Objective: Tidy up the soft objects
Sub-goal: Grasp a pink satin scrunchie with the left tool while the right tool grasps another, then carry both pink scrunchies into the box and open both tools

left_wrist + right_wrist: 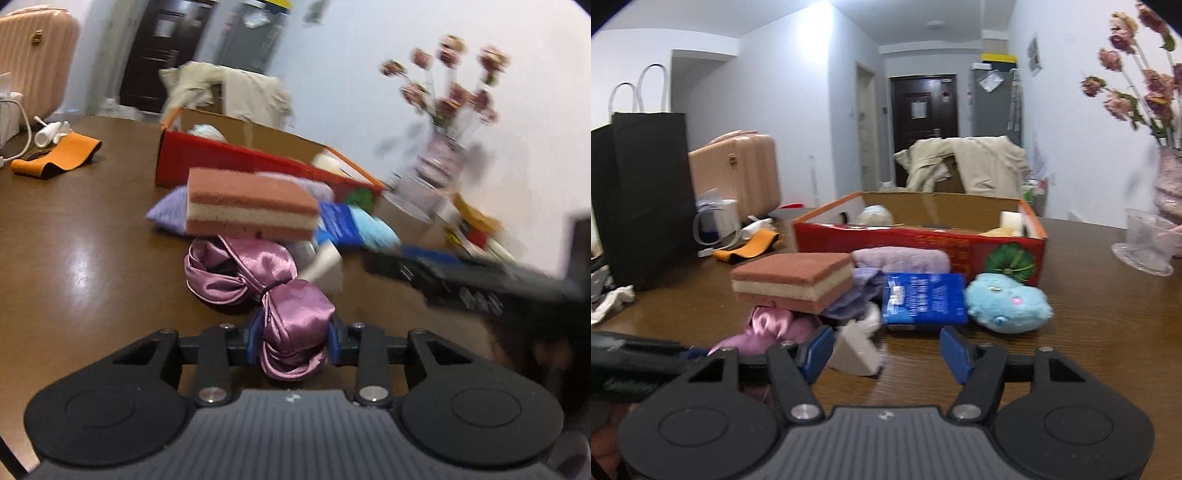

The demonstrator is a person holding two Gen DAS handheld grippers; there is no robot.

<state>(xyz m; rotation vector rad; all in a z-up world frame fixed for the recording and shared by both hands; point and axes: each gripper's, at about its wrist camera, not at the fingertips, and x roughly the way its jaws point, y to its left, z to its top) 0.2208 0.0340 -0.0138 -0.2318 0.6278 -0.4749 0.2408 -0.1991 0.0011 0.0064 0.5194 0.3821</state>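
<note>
On the brown table I see the red box behind a sponge. My left gripper pinches the pink satin cloth (its near end), and my right gripper is spread, with a small pale wedge just beside its left pad.

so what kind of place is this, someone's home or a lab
Most likely a lived-in flat: a wooden table facing a hallway with a dark entrance door, a pink suitcase by the wall, and a vase of dried flowers.
</note>
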